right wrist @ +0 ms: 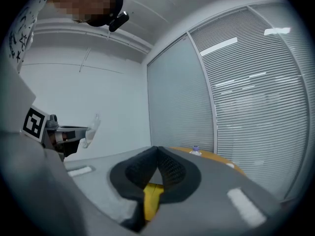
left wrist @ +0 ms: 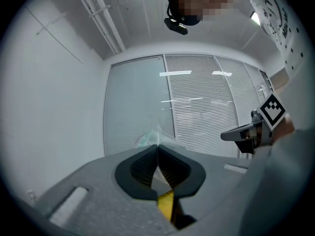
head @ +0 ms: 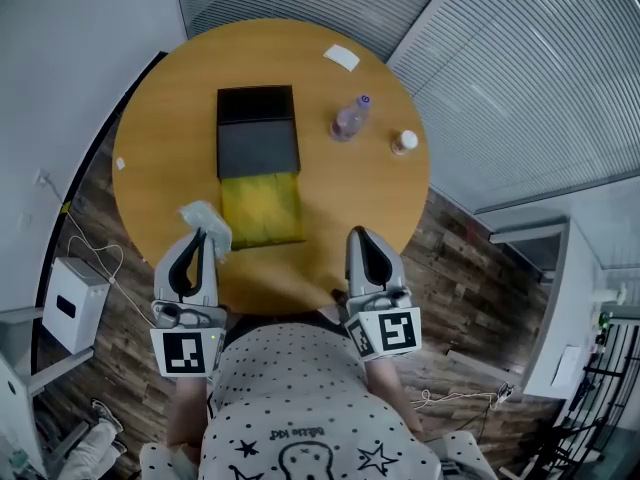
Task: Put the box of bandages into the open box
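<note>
The open box lies in the middle of the round wooden table, with a black half farther away and a yellow-lined half nearer me. My left gripper hovers at the table's near left edge, just left of the yellow half. It is shut on the bandage pack, a crinkled clear wrapper with a pale content that sticks out past the tips. My right gripper is at the near right edge, shut with nothing between its pads. The right gripper view also shows the pack.
A small plastic bottle lies right of the box, and a white-capped jar stands beyond it. A white card lies at the far edge. A white device with cables sits on the floor to the left.
</note>
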{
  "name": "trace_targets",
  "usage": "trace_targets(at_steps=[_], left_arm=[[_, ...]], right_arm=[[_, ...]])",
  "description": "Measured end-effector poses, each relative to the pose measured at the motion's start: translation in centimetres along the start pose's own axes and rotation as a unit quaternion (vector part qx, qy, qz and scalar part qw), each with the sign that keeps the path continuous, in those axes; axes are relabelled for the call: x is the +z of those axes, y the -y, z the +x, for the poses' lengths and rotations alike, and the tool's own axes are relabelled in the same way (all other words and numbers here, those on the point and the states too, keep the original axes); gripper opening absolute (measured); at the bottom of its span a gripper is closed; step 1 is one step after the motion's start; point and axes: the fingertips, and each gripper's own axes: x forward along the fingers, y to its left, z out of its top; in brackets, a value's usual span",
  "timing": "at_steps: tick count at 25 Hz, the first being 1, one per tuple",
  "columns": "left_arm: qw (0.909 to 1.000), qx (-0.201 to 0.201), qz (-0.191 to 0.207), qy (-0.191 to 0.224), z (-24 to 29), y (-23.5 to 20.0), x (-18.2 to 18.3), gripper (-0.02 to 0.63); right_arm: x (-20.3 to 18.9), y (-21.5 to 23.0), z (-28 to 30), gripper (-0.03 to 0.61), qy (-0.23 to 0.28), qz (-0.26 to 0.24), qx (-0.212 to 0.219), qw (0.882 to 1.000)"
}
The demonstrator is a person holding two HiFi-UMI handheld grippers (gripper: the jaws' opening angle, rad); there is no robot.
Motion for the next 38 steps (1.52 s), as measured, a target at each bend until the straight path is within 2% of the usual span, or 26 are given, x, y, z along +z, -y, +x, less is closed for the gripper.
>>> trace_targets(at_steps=[8, 13, 18, 24, 34, 38], left_arm=[[0.9998, -0.008, 0.011, 0.012, -0.4, -0.1, 0.0, 0.012], [1.0000, -0.009, -0.001, 0.000, -0.9, 0.1, -0.4, 0.012], [0.9998, -0.009, 0.013, 0.013, -1.1, -0.1, 0.1, 0.012], [0.9998, -0.005, 0.010, 0.015, -1.4, -0.5, 0.3, 0.012], [1.0000, 0.006, 0.001, 0.007, -1.0, -1.5, 0.5, 0.012], [0.9999, -0.009, 0.009, -0.004, -0.7, -1.8, 0.8, 0.012]], right_arm=[[-0.2, -0.4, -0.7, 0.003, -0.001, -0.002, -0.007, 1.000], [-0.3, -0.4, -1.3, 0.003, -0.002, -0.002, -0.012, 1.000], [-0.4, -0.6, -1.5, 0.003, -0.003, -0.003, -0.010, 1.000], [-0.4, -1.0, -1.7, 0.003, -0.004, -0.007, -0.010, 1.000], [-1.2, -0.1, -2.3, 0.003, -0.013, -0.005, -0.028, 0.999], [-1.5, 0.4, -3.0, 0.003, -0.018, -0.001, -0.042, 0.999]])
